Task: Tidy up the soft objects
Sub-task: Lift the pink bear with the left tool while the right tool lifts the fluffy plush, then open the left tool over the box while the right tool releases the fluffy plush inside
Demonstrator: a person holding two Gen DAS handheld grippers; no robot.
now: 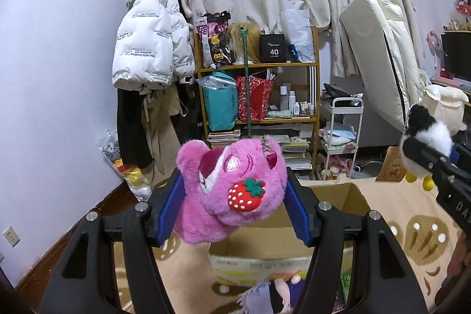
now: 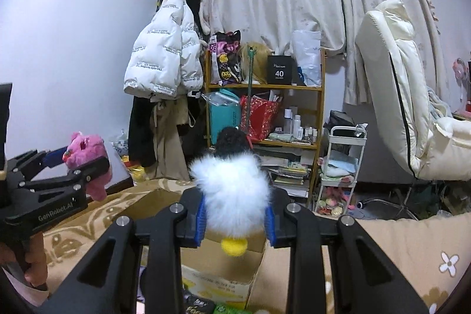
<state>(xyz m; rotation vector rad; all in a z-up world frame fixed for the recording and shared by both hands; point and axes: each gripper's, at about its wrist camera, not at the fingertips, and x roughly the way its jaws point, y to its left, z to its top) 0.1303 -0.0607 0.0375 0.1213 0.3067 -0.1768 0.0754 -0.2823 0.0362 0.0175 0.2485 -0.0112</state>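
My left gripper (image 1: pixel 232 205) is shut on a pink plush bear with a red strawberry patch (image 1: pixel 232 190), held in the air above an open cardboard box (image 1: pixel 265 228). The pink plush bear also shows at the left of the right wrist view (image 2: pixel 88 164). My right gripper (image 2: pixel 235 214) is shut on a white fluffy penguin plush with a black head and yellow feet (image 2: pixel 232 190), also above the cardboard box (image 2: pixel 217 272). The penguin plush shows at the right edge of the left wrist view (image 1: pixel 426 143). A purple plush (image 1: pixel 265 296) lies low in the box area.
A wooden shelf (image 1: pixel 259 65) packed with bags, bottles and books stands at the back wall. A white jacket (image 1: pixel 153 43) hangs left of it. A white trolley (image 1: pixel 341 137) and a leaning cream mattress (image 1: pixel 382 55) are on the right. A patterned beige blanket (image 2: pixel 397 249) surrounds the box.
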